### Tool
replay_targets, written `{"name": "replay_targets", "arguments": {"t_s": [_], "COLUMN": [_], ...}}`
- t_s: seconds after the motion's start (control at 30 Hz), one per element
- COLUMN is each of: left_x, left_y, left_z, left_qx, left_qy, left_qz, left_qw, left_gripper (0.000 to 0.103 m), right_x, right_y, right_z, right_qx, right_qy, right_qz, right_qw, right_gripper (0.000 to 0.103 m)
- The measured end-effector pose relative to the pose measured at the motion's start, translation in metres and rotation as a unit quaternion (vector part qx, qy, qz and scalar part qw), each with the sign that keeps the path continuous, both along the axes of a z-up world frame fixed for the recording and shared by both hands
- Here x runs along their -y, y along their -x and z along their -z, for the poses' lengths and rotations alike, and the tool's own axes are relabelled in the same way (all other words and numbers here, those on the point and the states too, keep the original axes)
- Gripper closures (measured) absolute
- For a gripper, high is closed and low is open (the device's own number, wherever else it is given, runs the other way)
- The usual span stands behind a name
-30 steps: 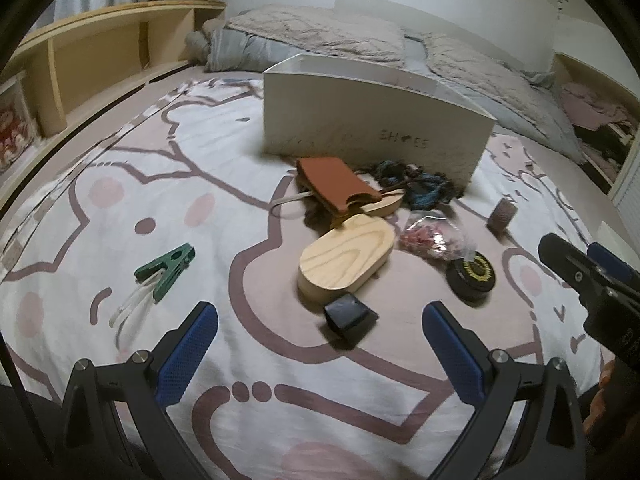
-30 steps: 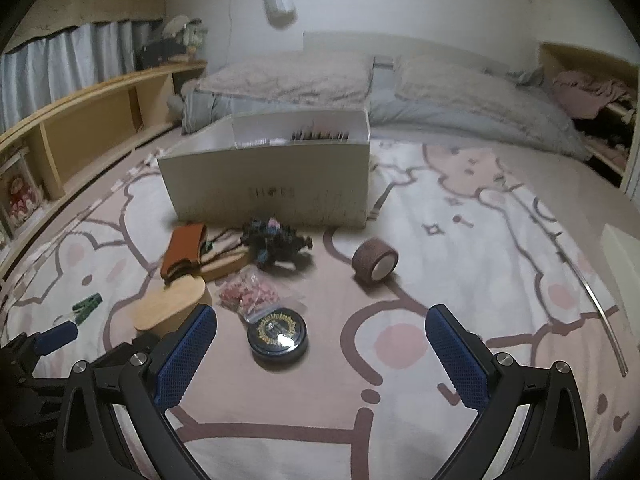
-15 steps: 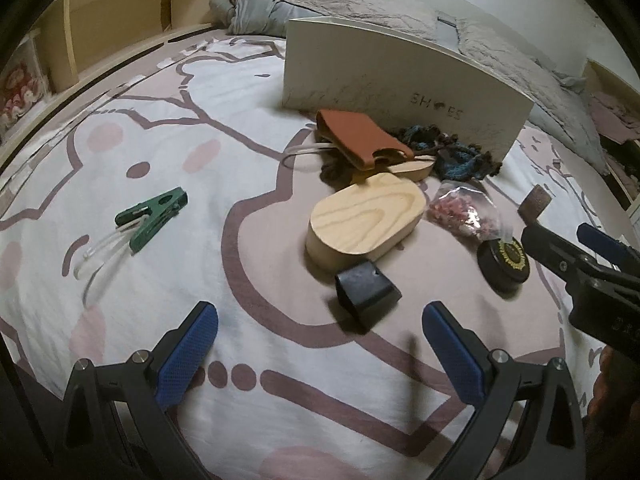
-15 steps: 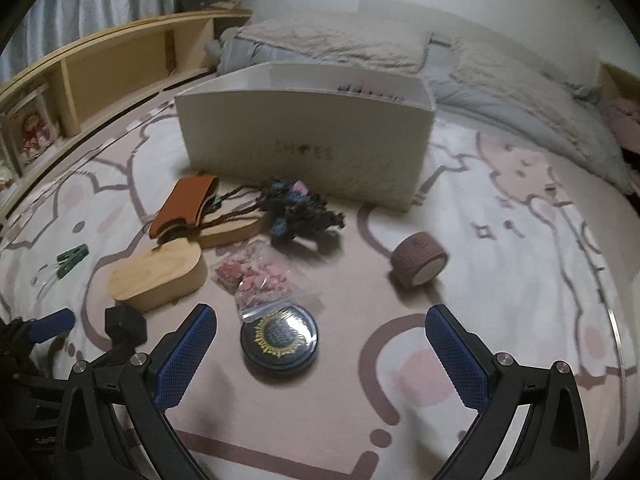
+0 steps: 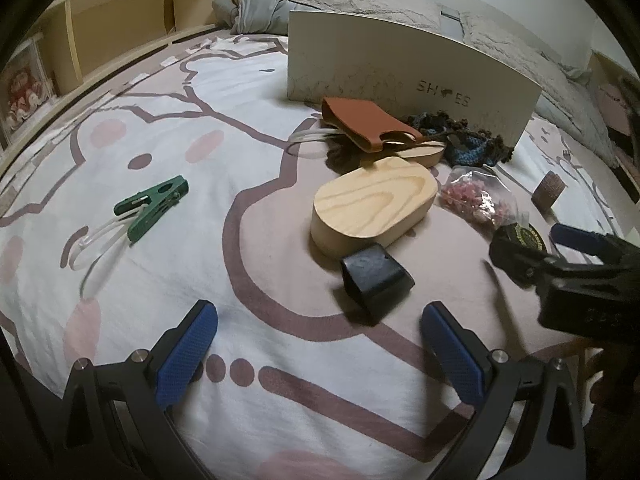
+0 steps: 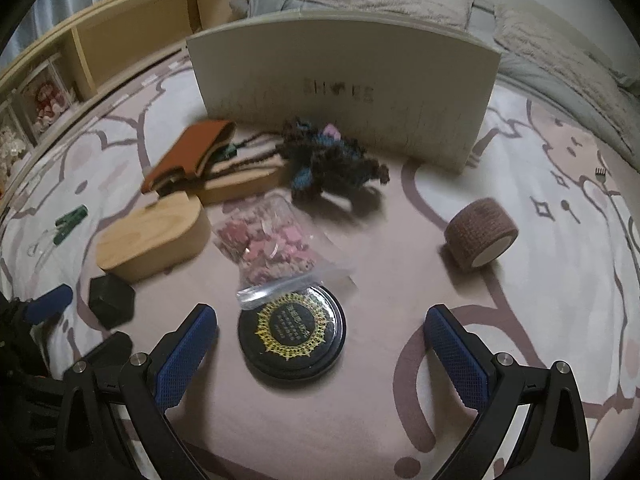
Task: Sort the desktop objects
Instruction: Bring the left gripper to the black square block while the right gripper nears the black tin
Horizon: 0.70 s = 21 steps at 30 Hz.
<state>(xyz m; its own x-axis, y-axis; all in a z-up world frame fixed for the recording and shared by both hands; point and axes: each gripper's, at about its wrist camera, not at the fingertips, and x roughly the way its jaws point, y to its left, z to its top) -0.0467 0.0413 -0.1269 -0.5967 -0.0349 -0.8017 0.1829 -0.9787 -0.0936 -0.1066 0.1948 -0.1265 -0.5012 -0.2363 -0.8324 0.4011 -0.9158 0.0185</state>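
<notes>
Left wrist view, from nine o'clock across: a green clip [image 5: 154, 206] lies alone on the bedspread [image 5: 240, 400]; at centre a wooden oval block [image 5: 372, 210] touches a small black block [image 5: 376, 282], which sits at twelve o'clock of the left gripper [image 5: 320, 344], jaws wide apart and empty. Right wrist view: a bag of pink pieces [image 6: 268, 240] overlaps a round black tin [image 6: 292, 332], lying between the spread, empty fingers of the right gripper [image 6: 320, 342]; a brown tape roll [image 6: 480, 234] rests at two o'clock. A white box [image 6: 344, 92] stands behind.
</notes>
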Motion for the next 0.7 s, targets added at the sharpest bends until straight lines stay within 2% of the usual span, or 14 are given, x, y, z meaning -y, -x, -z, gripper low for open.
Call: {"name": "replay_targets", "arguments": {"t_s": [0.13, 0.33, 0.7], "left_x": [0.0, 0.007, 0.007], "left_y": [0.001, 0.002, 0.003], "left_z": [0.002, -0.001, -0.003], "left_qx": [0.005, 0.0, -0.013], "left_qy": [-0.004, -0.046, -0.059], "left_qz": [-0.002, -0.029, -0.074], "left_qw": [1.0, 0.9985, 0.9954], "left_gripper": [0.0, 0.0, 0.0], "right_x": [0.002, 0.004, 0.002], "right_y": [0.004, 0.006, 0.009], "right_z": [0.007, 0.012, 0.015], "right_qx": [0.014, 0.021, 0.022], "right_qy": [-0.005, -0.014, -0.006], "right_qz": [-0.007, -0.012, -0.009], "right_qw": [1.0, 1.0, 1.0], "right_gripper": [0.0, 0.0, 0.0]}}
